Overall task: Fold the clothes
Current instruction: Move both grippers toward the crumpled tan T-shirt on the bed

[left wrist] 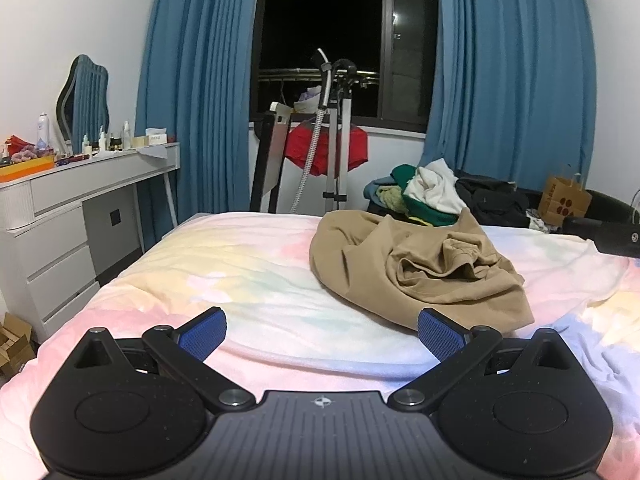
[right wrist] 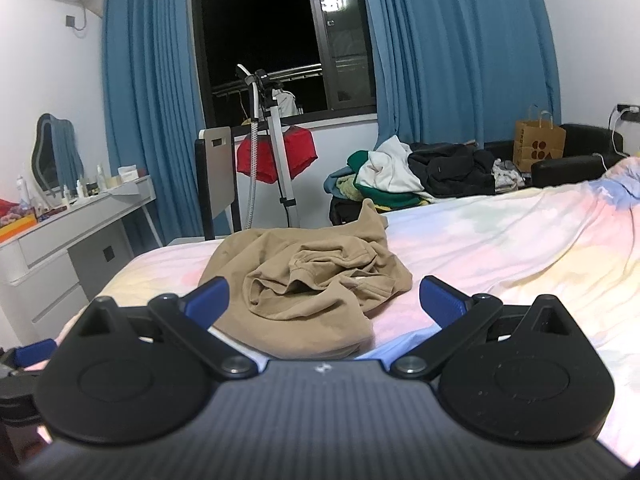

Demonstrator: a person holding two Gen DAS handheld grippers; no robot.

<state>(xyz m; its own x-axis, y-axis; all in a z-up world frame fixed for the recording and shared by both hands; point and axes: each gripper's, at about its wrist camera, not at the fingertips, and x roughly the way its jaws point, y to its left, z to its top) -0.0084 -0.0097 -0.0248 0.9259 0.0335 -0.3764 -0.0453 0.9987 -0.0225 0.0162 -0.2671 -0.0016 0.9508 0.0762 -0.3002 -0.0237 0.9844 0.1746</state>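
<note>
**A:** There's the tan garment (right wrist: 308, 280), dropped in a crumpled heap on the bed (left wrist: 248, 280), toward the edge that faces the window. It's bunched in on itself, with a ribbed opening showing in the middle of the folds; whether that is a collar or a cuff, he can't tell.

**B:** Nothing is flat yet, so the folding looks barely begun. And the tongs?

**A:** Both sets are spread wide and empty. The right gripper (right wrist: 324, 300) hovers low just short of the heap's near edge, its blue pads (right wrist: 208, 300) framing the cloth. That line-up reads like an approach for a pinch at the nearest hem.

**B:** The left gripper (left wrist: 322, 334) hangs off to the side, doesn't it?

**A:** Yes, over bare pastel bedcover, with the heap ahead and to its right. One pad (left wrist: 438, 338) sits near the heap's closest corner, though he can't say it touches. His judgement: it is placed to take a second edge so the pair can pull the cloth open.

**B:** And beyond the bed?

**A:** A pile of other clothes (right wrist: 404, 180) waits past the far edge, likely the queue. A red garment (left wrist: 326, 150) hangs on the steamer stand (left wrist: 340, 132) by the window, a white dressing table (left wrist: 80, 200) stands against the left wall, and a paper bag (right wrist: 538, 144) is on the right.
</note>
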